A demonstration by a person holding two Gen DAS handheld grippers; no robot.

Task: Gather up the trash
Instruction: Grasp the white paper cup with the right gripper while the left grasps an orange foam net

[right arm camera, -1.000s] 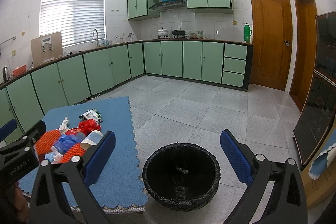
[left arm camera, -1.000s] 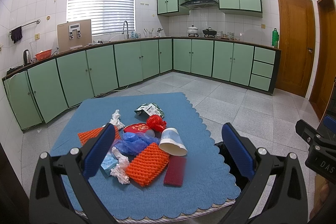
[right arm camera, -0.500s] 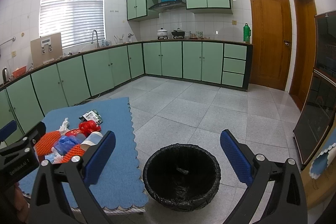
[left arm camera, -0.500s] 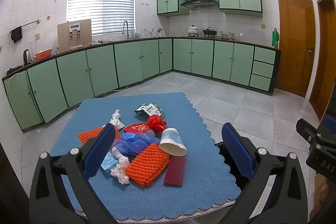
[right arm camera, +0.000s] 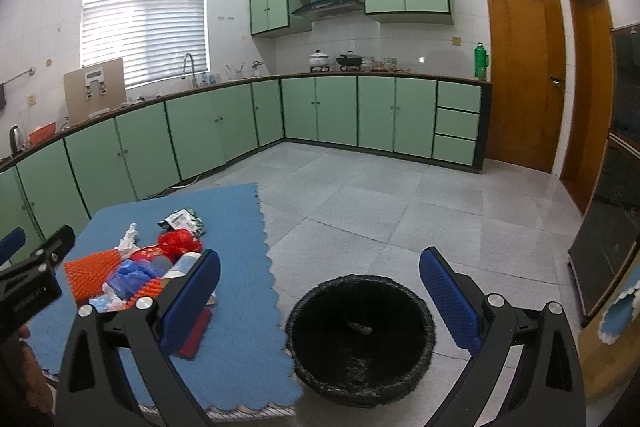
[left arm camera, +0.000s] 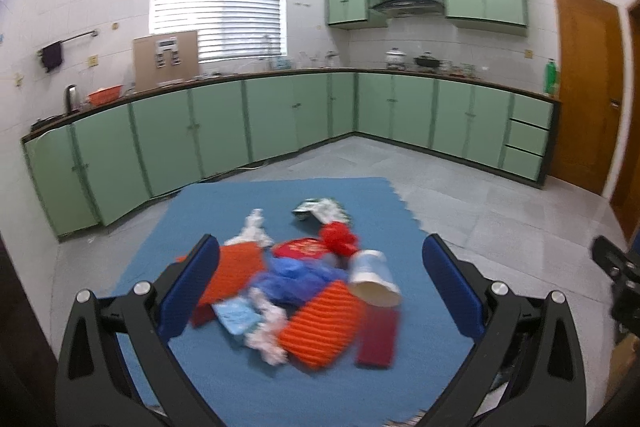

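The left tool (left arm camera: 320, 279) hung wide open and empty over a heap of trash (left arm camera: 304, 291) on the blue-covered table (left arm camera: 224, 207). The right tool (right arm camera: 320, 287) was also spread wide, holding nothing, above a black-lined bin (right arm camera: 360, 359) standing on the floor just beside the table's edge.

Left gripper (left arm camera: 320, 281): fingers spread wide, nothing between them, raised and pointing forward. Right gripper (right arm camera: 320, 287): likewise spread wide, empty, level with its partner.
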